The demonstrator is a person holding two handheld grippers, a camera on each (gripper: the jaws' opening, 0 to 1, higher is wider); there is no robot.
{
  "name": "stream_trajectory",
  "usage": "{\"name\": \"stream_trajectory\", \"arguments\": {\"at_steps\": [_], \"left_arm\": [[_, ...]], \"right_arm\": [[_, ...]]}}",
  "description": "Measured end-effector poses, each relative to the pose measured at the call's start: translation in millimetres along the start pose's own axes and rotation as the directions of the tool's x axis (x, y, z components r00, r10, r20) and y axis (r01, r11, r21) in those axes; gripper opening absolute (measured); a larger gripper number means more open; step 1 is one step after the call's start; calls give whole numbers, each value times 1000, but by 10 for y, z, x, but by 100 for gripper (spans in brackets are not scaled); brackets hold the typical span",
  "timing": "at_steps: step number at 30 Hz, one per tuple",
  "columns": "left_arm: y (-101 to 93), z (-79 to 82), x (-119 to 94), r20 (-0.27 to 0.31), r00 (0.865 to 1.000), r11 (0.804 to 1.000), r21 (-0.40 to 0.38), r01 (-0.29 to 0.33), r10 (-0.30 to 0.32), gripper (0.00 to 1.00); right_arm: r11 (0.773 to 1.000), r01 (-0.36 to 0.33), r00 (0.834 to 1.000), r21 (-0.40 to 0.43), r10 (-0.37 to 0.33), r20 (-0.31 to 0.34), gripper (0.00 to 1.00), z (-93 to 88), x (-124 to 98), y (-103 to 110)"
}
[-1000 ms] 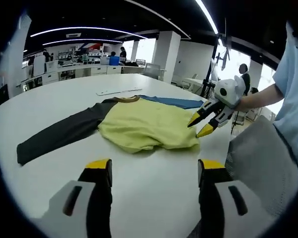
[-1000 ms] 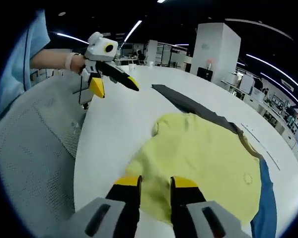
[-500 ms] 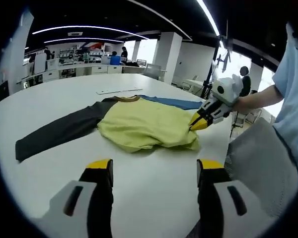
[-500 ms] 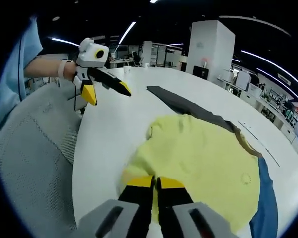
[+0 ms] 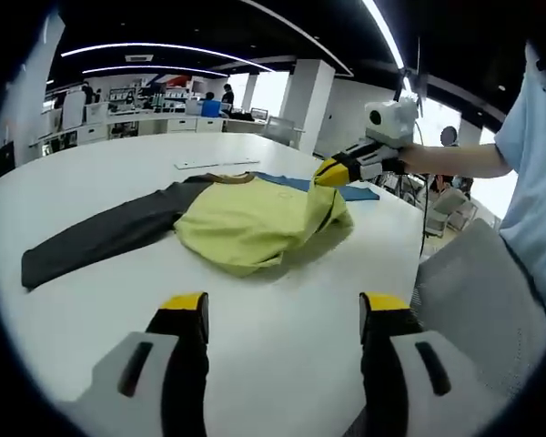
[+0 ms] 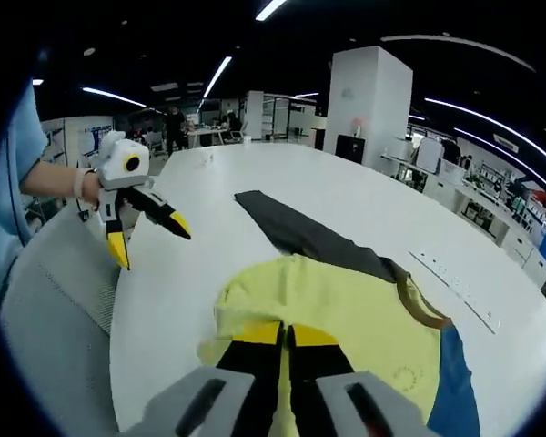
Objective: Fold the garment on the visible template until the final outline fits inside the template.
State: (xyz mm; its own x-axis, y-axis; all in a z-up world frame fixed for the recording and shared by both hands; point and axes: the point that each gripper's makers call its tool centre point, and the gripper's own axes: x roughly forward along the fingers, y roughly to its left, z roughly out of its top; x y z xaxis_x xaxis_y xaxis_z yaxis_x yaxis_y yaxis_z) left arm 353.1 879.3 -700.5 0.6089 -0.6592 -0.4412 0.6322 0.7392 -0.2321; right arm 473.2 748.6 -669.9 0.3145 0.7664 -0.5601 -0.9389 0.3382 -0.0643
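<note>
While right gripper (image 6: 277,335) pinches lifted garment (image 5: 255,223) hem, left gripper (image 5: 285,314) idle, jaws apart; thin bite may slip, spoiling fold.

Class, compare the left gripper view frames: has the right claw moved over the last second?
Yes. The right claw, shut on the yellow hem, has risen and swung back over the shirt toward its collar.

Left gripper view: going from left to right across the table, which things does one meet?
Dark grey sleeve → yellow body of the garment → right gripper, shut on the yellow hem and holding it above the table → blue sleeve → grey chair.
</note>
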Motion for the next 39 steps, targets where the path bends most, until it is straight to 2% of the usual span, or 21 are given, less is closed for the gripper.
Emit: {"name": "stream_trajectory", "arguments": {"at_steps": [7, 17, 22, 27, 39], "left_arm": [[39, -26, -21, 1, 1000, 1000, -16, -11, 11, 64], [63, -79, 12, -9, 1000, 999, -38, -13, 13, 63], [82, -93, 49, -17, 1000, 999, -42, -13, 12, 63], [85, -98, 90, -21, 1000, 999, -45, -9, 8, 62], [113, -79, 197, -22, 1000, 998, -60, 0, -1, 60]], "right_arm": [[999, 9, 1000, 44, -9, 0, 0, 120, 97, -289], [995, 55, 998, 89, -52, -35, 0, 121, 275, -732], [988, 75, 996, 132, -67, -64, 0, 24, 428, -943], [984, 88, 992, 155, -73, -100, 0, -112, 563, -1059], [978, 101, 986, 181, -74, -150, 0, -308, 784, -1161]]}}
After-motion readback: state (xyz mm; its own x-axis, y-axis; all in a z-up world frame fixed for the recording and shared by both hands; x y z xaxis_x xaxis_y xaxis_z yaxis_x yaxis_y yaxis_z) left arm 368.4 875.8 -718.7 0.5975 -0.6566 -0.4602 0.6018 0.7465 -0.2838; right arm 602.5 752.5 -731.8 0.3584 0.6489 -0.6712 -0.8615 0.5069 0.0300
